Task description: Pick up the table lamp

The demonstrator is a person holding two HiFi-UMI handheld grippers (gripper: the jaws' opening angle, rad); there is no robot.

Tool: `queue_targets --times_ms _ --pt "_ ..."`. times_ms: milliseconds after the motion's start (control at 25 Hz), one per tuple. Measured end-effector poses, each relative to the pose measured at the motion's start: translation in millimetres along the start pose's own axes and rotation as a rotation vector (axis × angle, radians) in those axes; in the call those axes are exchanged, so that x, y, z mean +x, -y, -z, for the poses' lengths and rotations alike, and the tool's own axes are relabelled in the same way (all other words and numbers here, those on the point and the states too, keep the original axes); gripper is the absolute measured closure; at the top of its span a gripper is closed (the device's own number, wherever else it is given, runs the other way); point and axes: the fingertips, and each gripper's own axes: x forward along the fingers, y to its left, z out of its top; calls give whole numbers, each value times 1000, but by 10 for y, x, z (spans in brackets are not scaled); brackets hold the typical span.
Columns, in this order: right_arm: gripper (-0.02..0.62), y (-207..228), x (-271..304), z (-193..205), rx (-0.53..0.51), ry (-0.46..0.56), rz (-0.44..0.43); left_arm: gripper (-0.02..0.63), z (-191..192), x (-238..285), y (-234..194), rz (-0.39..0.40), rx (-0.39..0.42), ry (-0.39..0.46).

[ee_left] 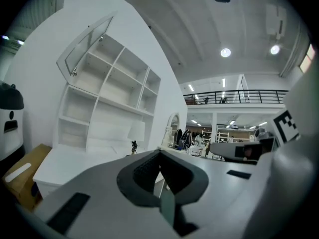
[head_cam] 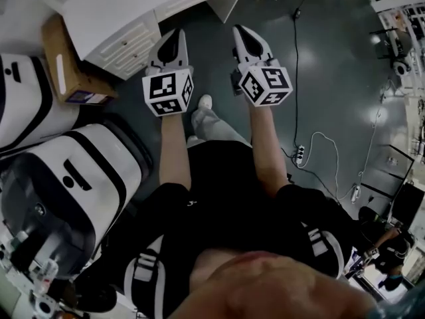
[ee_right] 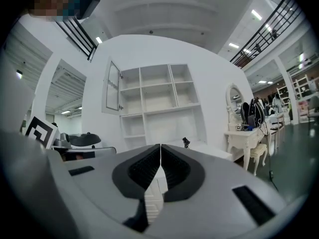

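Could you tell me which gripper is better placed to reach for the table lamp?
Left, probably: the left gripper sits nearer the white desk, and the table lamp looks larger in its view. It is shut.

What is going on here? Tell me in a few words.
A person stands facing a white desk with shelves, holding a gripper in each hand. The left gripper and the right gripper both point toward the desk, jaws together and nothing between them. What looks like the table lamp stands on the desk, beyond both grippers and not yet touched.
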Motion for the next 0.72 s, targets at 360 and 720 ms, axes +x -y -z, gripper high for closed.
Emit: queue_targets --times_ms 360,720 --pt "574 419 640 -178 29 7 -22 595 -114 683 -229 -35 -22 -26" --pt "574 906 1167 -343 27 32 -48 597 -164 1352 -282 -53 3 -31"
